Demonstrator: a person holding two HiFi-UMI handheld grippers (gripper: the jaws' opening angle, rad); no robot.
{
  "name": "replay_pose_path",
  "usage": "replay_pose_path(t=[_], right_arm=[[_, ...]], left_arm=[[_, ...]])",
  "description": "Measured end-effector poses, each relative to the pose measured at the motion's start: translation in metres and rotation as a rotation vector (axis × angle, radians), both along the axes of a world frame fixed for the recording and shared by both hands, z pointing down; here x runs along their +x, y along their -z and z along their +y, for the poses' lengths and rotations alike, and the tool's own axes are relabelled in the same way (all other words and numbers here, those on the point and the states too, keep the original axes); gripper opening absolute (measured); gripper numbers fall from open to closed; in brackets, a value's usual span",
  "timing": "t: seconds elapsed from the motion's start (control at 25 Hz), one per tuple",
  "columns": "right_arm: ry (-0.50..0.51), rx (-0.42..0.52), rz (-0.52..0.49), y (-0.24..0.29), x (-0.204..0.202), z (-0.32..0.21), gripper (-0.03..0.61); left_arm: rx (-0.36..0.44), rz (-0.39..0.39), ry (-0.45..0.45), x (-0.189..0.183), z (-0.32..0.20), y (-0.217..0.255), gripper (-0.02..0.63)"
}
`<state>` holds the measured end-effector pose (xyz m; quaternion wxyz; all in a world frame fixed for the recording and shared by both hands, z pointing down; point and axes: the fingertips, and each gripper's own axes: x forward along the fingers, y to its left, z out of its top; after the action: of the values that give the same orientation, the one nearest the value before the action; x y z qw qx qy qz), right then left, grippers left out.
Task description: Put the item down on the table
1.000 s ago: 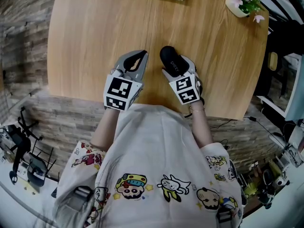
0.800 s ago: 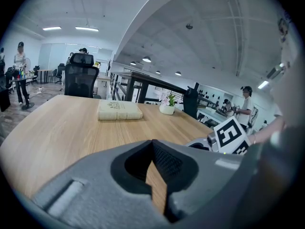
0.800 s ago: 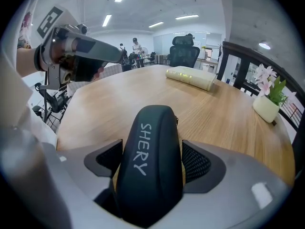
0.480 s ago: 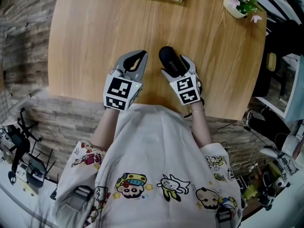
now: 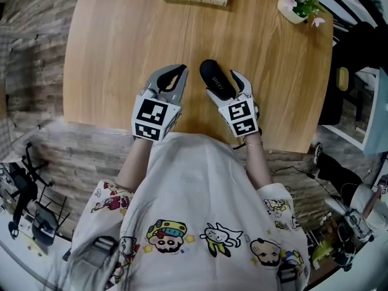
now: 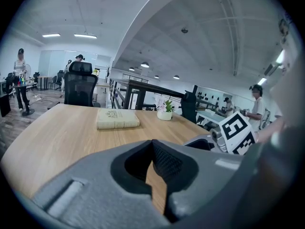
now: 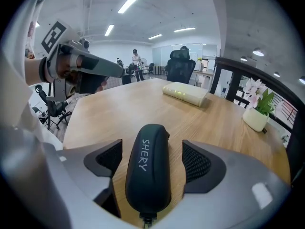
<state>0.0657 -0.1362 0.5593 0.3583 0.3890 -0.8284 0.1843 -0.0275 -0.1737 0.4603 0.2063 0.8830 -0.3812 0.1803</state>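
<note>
On my right gripper (image 7: 152, 162) the two jaws stand well apart. The dark oblong zip case with pale "SHERY" lettering (image 7: 147, 171) lies lengthwise between them. A strip of the pale wooden counter (image 7: 119, 113) shows on each side of it, so neither ribbed pad (image 7: 196, 162) is touching it. The case looks to be resting on the counter with its zip pull at the end nearest the gripper's camera, though I cannot see its underside to be certain.

My left gripper (image 6: 155, 163) sits just to the left of the right one, low over the same near edge of the counter. Its jaws are drawn in to a thin slit with nothing in it (only wood grain shows through the gap).

Further out, ahead of both grippers, a closed beige book (image 7: 186, 93) lies flat near the far edge of the counter. Off to the right of it, forward and right of the right gripper, stands a small white pot of pink flowers (image 7: 256, 116). Past the far edge of the counter there is a black office chair (image 7: 181, 63).
</note>
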Motion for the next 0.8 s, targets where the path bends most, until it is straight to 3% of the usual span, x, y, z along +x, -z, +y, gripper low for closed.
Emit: replay_pose_path(t=[0.4,0.8], right_arm=[[-0.041,0.104,-0.066,0.048,0.013,0.005,0.389],[-0.124,0.246,-0.203,0.116,0.028,0.020,0.331]], left_arm=[[0.077,0.000,0.003,0.005,0.012,0.028,0.000],[0.152,0.014,0.016,0.008,0.037,0.059,0.000]])
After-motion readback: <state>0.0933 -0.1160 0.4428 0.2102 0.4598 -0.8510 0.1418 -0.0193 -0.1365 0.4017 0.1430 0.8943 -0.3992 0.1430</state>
